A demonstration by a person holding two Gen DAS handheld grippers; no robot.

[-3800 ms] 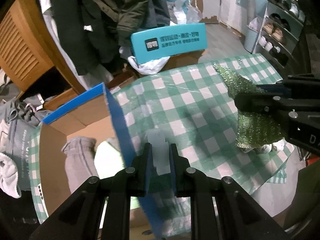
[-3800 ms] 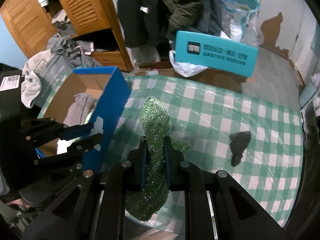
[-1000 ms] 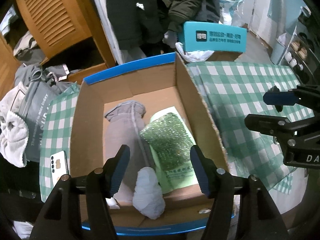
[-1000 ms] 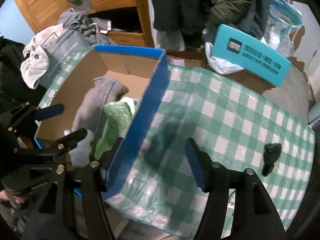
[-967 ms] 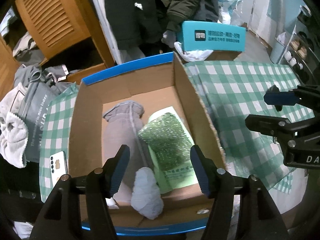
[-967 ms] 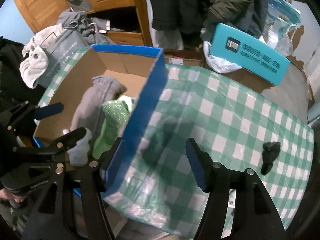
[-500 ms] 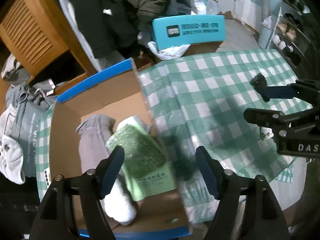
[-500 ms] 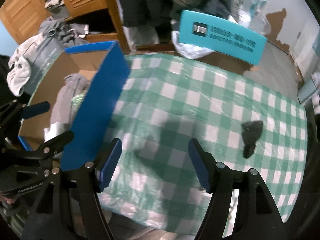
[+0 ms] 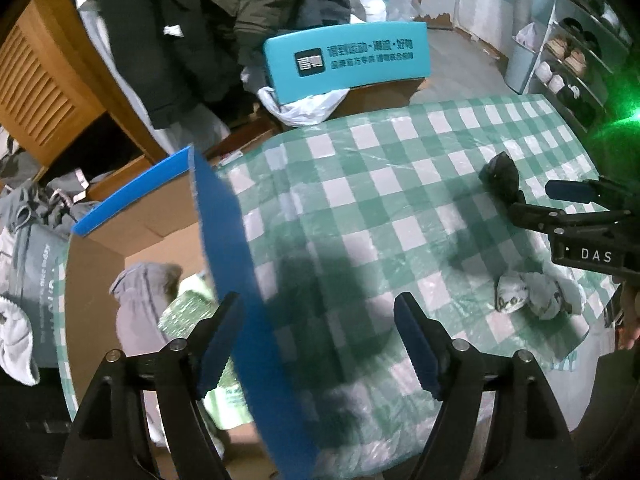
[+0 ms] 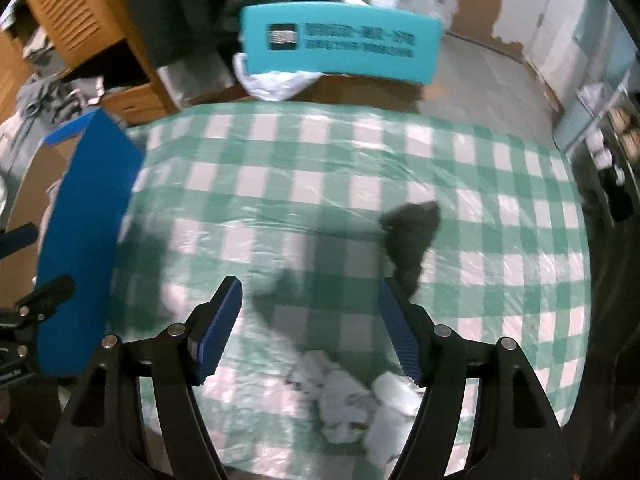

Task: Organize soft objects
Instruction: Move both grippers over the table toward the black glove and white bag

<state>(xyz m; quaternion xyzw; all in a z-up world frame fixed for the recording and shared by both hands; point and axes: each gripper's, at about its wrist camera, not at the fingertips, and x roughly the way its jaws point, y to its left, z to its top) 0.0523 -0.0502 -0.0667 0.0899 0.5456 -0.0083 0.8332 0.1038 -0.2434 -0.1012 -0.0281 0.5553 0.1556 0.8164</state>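
Cluttered room w/ wooden louvered doors [image 9: 36, 92], hanging coats, teal sign [image 9: 346, 62]. Table [image 9: 360, 184] has green-checked cloth. Black sock [image 10: 412, 236] & white socks [image 10: 360, 404] lie on it; blue cardboard box [image 9: 240, 300] at left edge. Left gripper [image 9: 320, 344] & right gripper [image 10: 308, 328] both spread wide, empty.

Dim indoor light, cool cast. Left wrist view sharp at centre; a dark soft-edged shadow lies on the green-and-white checked plastic tablecloth [image 9: 384, 184] beside the blue-walled cardboard box [image 9: 236, 256]; green lens flare at the upper right edge. Right wrist view motion-blurred throughout; tablecloth sheen glares. Fisheye bending and black vignette at both rims.
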